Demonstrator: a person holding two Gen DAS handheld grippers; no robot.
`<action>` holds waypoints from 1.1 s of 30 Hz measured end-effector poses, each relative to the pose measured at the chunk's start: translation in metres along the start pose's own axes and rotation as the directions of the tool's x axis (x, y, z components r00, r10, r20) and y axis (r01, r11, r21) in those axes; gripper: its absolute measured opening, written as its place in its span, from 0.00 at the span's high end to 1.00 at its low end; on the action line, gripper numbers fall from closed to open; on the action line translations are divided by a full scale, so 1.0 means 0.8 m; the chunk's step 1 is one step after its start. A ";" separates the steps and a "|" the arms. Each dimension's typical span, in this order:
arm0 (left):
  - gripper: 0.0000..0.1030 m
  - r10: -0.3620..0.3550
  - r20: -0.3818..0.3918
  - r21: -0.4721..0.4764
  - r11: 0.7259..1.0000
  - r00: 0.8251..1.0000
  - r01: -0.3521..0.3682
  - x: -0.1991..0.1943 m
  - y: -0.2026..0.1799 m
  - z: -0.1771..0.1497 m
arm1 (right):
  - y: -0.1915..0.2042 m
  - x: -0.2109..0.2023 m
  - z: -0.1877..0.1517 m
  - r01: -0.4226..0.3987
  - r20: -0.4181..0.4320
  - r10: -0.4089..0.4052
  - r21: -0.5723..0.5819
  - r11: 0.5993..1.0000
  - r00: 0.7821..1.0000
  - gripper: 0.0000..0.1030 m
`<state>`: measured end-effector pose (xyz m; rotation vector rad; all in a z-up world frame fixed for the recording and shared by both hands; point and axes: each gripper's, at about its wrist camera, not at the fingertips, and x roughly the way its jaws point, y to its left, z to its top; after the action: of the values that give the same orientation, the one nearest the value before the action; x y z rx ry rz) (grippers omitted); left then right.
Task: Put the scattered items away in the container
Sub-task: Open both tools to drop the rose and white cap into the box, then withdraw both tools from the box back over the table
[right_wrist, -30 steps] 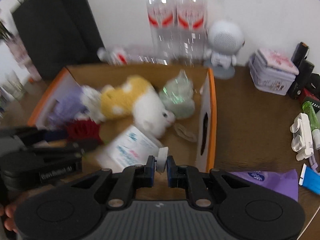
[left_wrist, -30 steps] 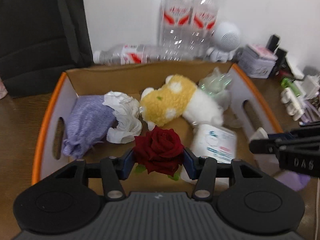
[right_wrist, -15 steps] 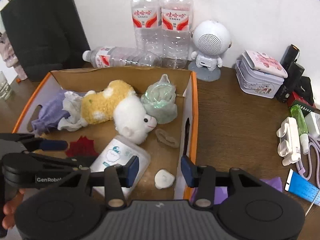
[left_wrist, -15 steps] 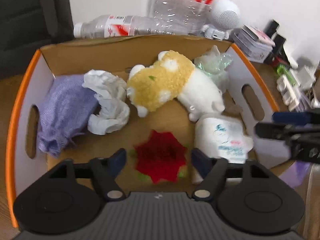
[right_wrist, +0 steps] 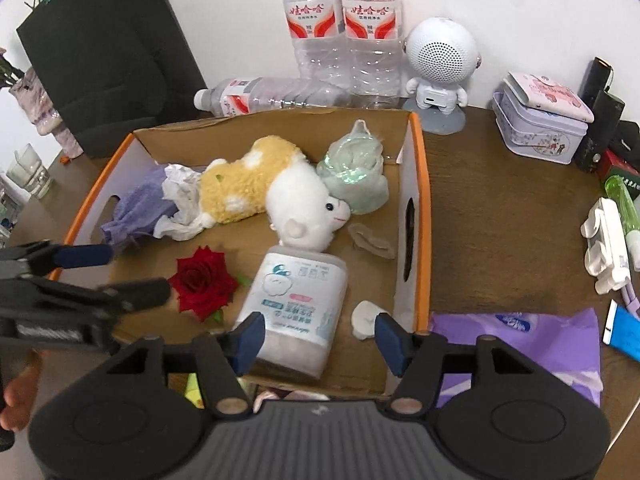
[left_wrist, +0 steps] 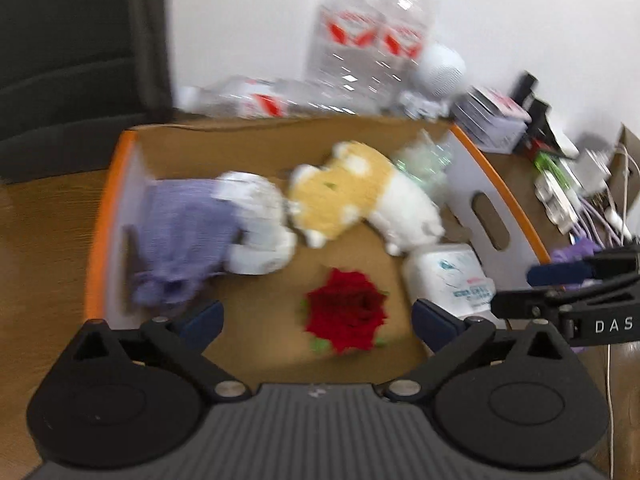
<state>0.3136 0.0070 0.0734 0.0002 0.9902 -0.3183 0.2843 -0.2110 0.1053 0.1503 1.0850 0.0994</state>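
Note:
An orange-rimmed cardboard box (right_wrist: pixel 423 184) (left_wrist: pixel 500 184) holds a red rose (right_wrist: pixel 204 280) (left_wrist: pixel 346 314), a yellow-white plush (right_wrist: pixel 256 192) (left_wrist: pixel 352 196), a purple cloth (right_wrist: pixel 138 210), crumpled tissue (right_wrist: pixel 182 208), a wipes pack (right_wrist: pixel 298 300) (left_wrist: pixel 452 276), a green wrapper (right_wrist: pixel 354 176) and a small white piece (right_wrist: pixel 365 318). My left gripper (left_wrist: pixel 316 322) is open and empty, just above the rose; it also shows in the right wrist view (right_wrist: pixel 100 276). My right gripper (right_wrist: pixel 320 340) is open and empty over the box's near right corner; it also shows in the left wrist view (left_wrist: pixel 532 290).
Water bottles (right_wrist: pixel 340 36) and a white speaker figure (right_wrist: pixel 440 60) stand behind the box, one bottle (right_wrist: pixel 272 94) lying down. A tin (right_wrist: pixel 540 120), white clips (right_wrist: pixel 606 248), cables and a purple pouch (right_wrist: pixel 516 344) lie on the wooden table to the right. A black chair (right_wrist: pixel 100 52) stands at back left.
My left gripper opened and let the rose drop onto the box floor, then drew back. My right gripper opened and let go the small white piece, which lies in the box's corner.

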 end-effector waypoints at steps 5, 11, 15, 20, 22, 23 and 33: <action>0.00 0.105 -0.065 0.044 0.994 0.992 -0.102 -0.033 -0.007 -0.016 | 0.018 -0.025 -0.007 -0.011 0.013 0.011 0.026 1.000 1.000 0.24; 0.00 0.146 -0.043 -0.017 0.989 0.988 -0.147 -0.082 0.008 -0.044 | 0.019 -0.035 -0.031 -0.001 0.021 -0.001 0.112 0.994 1.000 0.24; 0.00 0.210 -0.055 -0.033 0.977 0.976 -0.212 -0.106 0.006 -0.059 | 0.043 -0.062 -0.055 -0.028 0.022 0.026 0.093 0.995 0.999 0.25; 0.00 0.220 -0.013 -0.059 0.974 0.975 -0.220 -0.141 -0.007 -0.076 | 0.077 -0.106 -0.078 0.005 0.072 -0.007 0.034 0.999 0.997 0.24; 0.00 0.249 0.044 -0.066 0.967 0.968 -0.246 -0.160 -0.019 -0.088 | 0.082 -0.122 -0.091 -0.004 0.113 0.000 0.032 0.999 0.994 0.21; 0.00 0.278 0.091 -0.070 0.960 0.956 -0.272 -0.170 -0.027 -0.096 | 0.084 -0.128 -0.097 -0.008 0.133 0.004 0.029 1.000 0.991 0.21; 0.00 0.325 0.406 -0.139 0.946 0.854 -0.294 -0.232 -0.072 -0.193 | 0.092 -0.167 -0.188 -0.130 0.341 0.107 0.045 0.990 0.934 0.18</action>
<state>0.0778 0.0237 0.1491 0.0239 0.5521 0.0210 0.0884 -0.1483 0.1656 0.2837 0.7353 0.1407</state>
